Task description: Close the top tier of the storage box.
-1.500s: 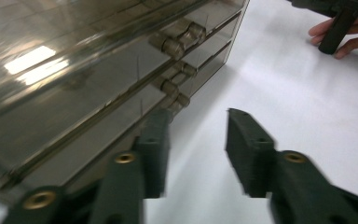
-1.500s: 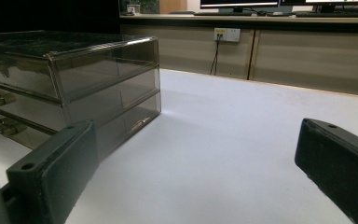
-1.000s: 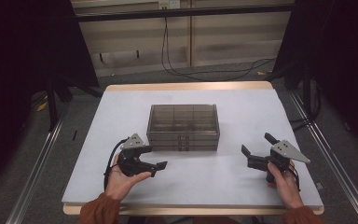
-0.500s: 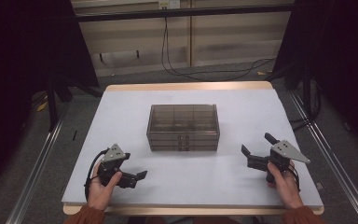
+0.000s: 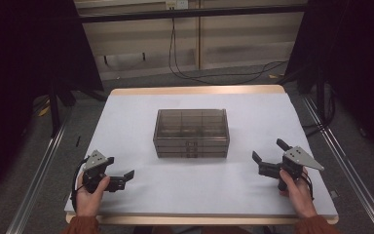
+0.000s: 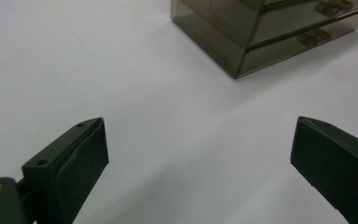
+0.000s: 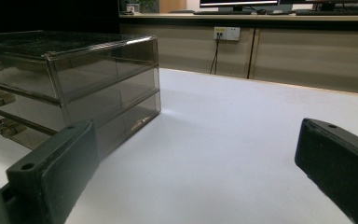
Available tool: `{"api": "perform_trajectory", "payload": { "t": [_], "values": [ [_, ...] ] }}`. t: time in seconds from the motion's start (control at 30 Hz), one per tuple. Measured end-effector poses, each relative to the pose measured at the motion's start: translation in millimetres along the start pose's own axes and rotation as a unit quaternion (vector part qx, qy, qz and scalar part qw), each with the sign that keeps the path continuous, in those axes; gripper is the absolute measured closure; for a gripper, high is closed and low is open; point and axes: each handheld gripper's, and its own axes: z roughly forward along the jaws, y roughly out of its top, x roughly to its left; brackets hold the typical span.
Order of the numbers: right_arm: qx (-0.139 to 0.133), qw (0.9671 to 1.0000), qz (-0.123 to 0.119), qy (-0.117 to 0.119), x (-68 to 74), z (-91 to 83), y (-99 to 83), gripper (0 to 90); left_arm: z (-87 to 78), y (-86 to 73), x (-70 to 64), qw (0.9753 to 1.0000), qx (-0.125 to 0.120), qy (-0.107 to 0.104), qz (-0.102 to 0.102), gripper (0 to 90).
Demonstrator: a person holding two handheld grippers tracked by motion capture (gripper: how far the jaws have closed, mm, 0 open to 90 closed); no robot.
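Drawer box (image 5: 191, 132), smoky and see-through, sits at the centre of the high view on the white surface (image 5: 141, 112), its stacked drawers and their small pulls facing the lower edge of the frame. It stands between the two tongs but farther up the picture than either, well apart from both.

Left tongs (image 5: 121, 178) lie in the lower left of the high view, held in a hand (image 5: 90, 192) near the surface's front edge, jaws spread wide and gripping nothing, pointing toward the right of the frame. In the left gripper view the box's corner (image 6: 256, 32) shows in the upper right, with bare white surface between it and the parted jaws.

Right tongs (image 5: 268, 155) lie in the lower right of the high view, held by the other hand (image 5: 297, 187), jaws likewise wide apart and empty, aimed toward the upper left. In the right gripper view the box (image 7: 70, 88) fills the left side, its near corner just behind the left jaw, not touching it.
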Motion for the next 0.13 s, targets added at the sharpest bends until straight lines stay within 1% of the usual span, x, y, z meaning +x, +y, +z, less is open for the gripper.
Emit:
{"api": "perform_trajectory", "payload": {
  "t": [0.03, 0.07, 0.13],
  "values": [
    [-0.001, 1.0, 0.0, -0.002, -0.2, 0.0, 0.0, 0.0, 1.1, -2.0, 3.3, 0.9999, 0.004, 0.002, -0.009, 4.0],
    [-0.001, 1.0, 0.001, -0.001, -0.2, 0.0, 0.0, 0.0, 3.2, -4.1, 6.0, 0.9998, 0.007, 0.013, -0.017, 4.2],
    [0.0, 1.0, 0.001, 0.001, -0.1, 0.1, 0.0, 0.0, 6.8, -6.2, 10.4, 0.9995, 0.012, 0.018, -0.022, 4.1]
  ]
}}
